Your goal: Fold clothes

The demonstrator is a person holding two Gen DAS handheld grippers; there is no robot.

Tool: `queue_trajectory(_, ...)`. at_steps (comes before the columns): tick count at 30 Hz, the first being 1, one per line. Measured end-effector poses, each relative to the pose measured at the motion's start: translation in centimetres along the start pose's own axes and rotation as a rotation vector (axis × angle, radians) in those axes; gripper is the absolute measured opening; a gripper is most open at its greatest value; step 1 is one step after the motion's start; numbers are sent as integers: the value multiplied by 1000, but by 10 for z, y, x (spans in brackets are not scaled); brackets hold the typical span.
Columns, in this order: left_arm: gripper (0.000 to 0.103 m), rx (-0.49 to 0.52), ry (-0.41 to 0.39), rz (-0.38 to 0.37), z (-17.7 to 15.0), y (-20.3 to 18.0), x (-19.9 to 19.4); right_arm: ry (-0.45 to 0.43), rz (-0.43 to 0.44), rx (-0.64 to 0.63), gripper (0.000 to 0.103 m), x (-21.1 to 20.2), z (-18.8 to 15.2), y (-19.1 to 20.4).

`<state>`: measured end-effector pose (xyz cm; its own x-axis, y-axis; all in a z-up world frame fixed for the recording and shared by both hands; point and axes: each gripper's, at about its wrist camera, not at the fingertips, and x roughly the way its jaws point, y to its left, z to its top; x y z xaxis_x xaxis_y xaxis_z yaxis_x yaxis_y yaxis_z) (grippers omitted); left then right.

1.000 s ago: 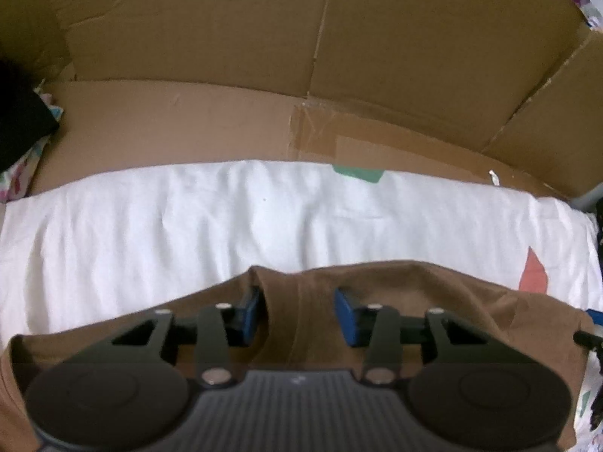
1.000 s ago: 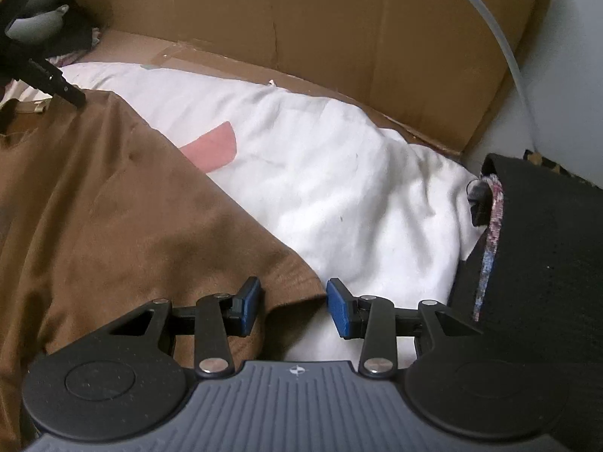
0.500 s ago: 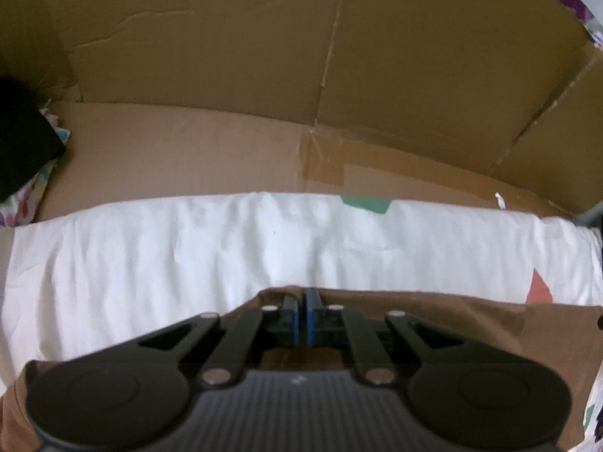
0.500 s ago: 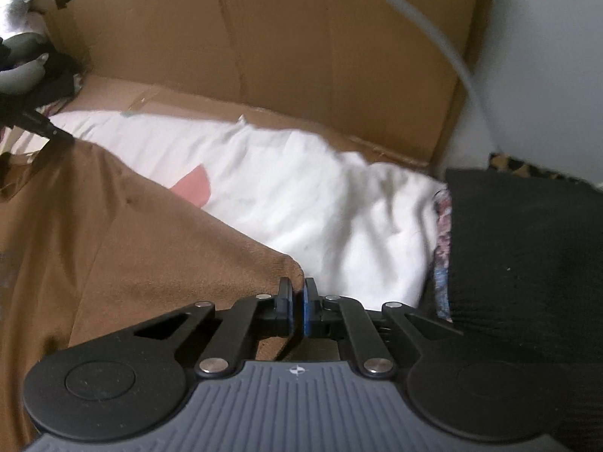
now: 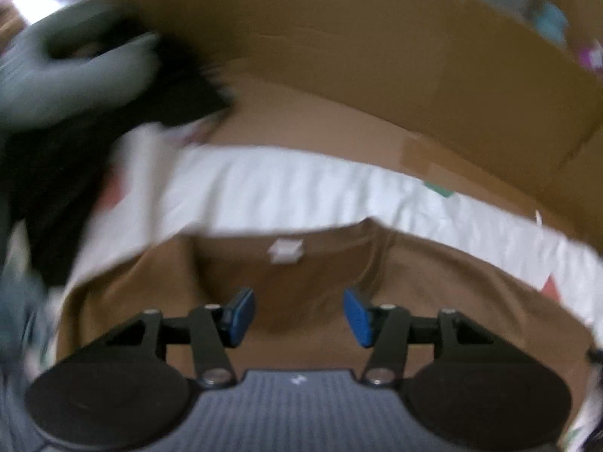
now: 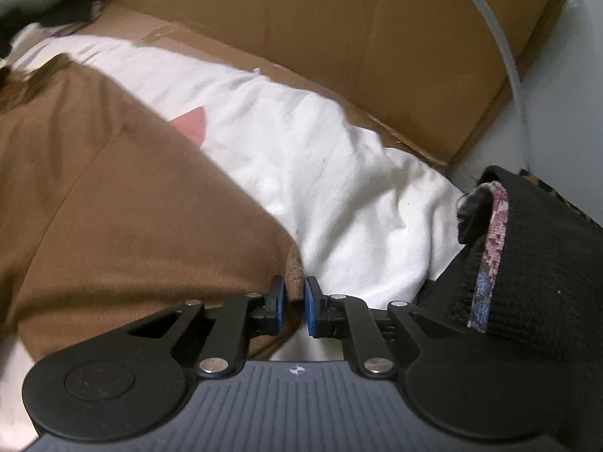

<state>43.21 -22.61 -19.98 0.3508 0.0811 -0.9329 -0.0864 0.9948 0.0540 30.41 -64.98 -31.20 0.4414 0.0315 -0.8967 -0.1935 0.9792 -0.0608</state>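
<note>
A brown T-shirt (image 5: 433, 301) lies flat on a white sheet (image 5: 286, 184), its collar and white label (image 5: 285, 252) facing my left gripper (image 5: 299, 316). That gripper hovers open just below the neckline with nothing between its blue pads; this view is motion-blurred. In the right wrist view the same T-shirt (image 6: 132, 207) spreads to the left. My right gripper (image 6: 294, 307) is closed to a narrow gap on the sleeve hem corner (image 6: 295, 275), and brown cloth sits between the pads.
Cardboard walls (image 5: 358, 60) (image 6: 339, 26) stand behind the sheet (image 6: 339, 173). A black knitted garment (image 6: 546, 263) with a patterned strip lies at the right. A grey-gloved hand (image 5: 75, 71) on dark cloth is at the far left. A pale cable (image 6: 508, 56) hangs at the right.
My left gripper let go of the shirt, opened, and swung to sit over the collar. The right gripper stays on the sleeve hem, with its pads slightly further apart than half a second ago.
</note>
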Motion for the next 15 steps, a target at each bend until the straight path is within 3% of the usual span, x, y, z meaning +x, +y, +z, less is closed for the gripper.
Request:
queue_trajectory(3, 68, -13, -10, 26, -14, 9, -20, 15, 41, -43, 18, -4, -4, 1)
queue_trajectory(6, 67, -58, -10, 20, -15, 22, -10, -12, 91, -18, 20, -32, -14, -1)
queue_trajectory(8, 66, -107, -25, -12, -20, 36, 5, -48, 111, 25, 42, -54, -20, 0)
queue_trajectory(10, 63, -146, -35, -46, -30, 53, 20, -116, 122, 111, 51, -77, -28, 3)
queue_trajectory(15, 60, -100, -43, -86, -52, 96, 30, -220, 67, 287, 51, -97, -50, 26)
